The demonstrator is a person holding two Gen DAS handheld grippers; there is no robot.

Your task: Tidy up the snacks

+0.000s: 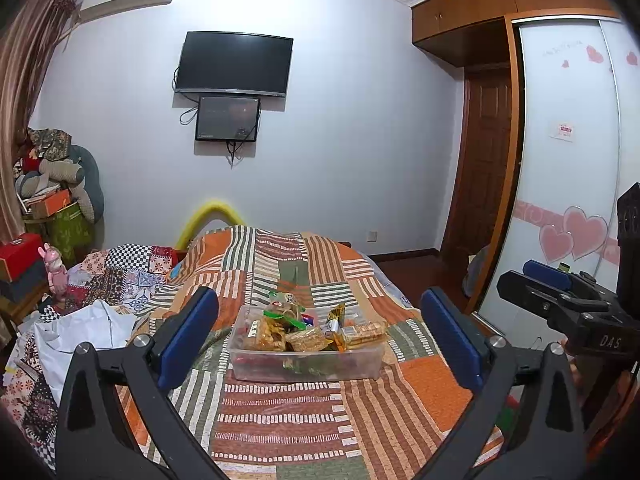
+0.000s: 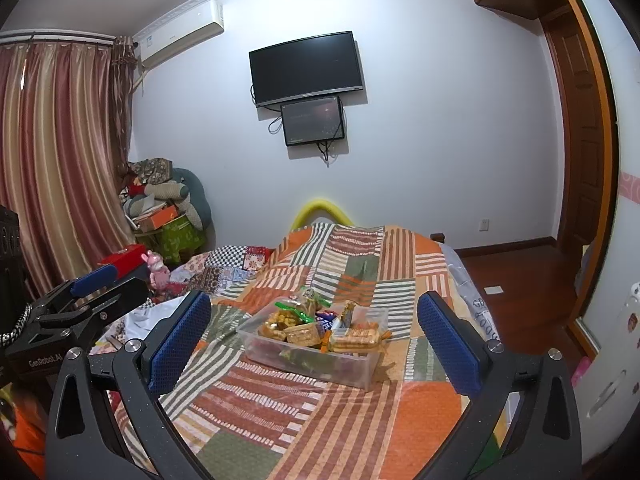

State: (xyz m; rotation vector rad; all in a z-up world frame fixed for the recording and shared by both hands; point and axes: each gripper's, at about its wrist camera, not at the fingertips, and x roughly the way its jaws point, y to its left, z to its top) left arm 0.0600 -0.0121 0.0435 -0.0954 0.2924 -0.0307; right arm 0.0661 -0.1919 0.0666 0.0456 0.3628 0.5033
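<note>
A clear plastic box [image 1: 306, 364] [image 2: 320, 364] full of several wrapped snacks [image 1: 308, 330] [image 2: 316, 326] sits in the middle of a bed with a patchwork cover [image 1: 280, 412] [image 2: 288, 408]. My left gripper [image 1: 320, 332] is open, held above the near part of the bed, its blue pads [image 1: 188, 336] framing the box from a distance. My right gripper [image 2: 314, 338] is open too, at about the same height, with nothing between its fingers. Each gripper shows at the edge of the other's view: the right one [image 1: 560, 292], the left one [image 2: 96, 288].
White plastic bags and patterned cloth [image 1: 84, 328] lie on the bed's left side. Boxes and a pile of cushions [image 2: 168, 208] stand in the left corner by a curtain [image 2: 52, 160]. A wardrobe with a sliding door [image 1: 568, 160] is at the right; wooden floor [image 2: 512, 272] runs beside the bed.
</note>
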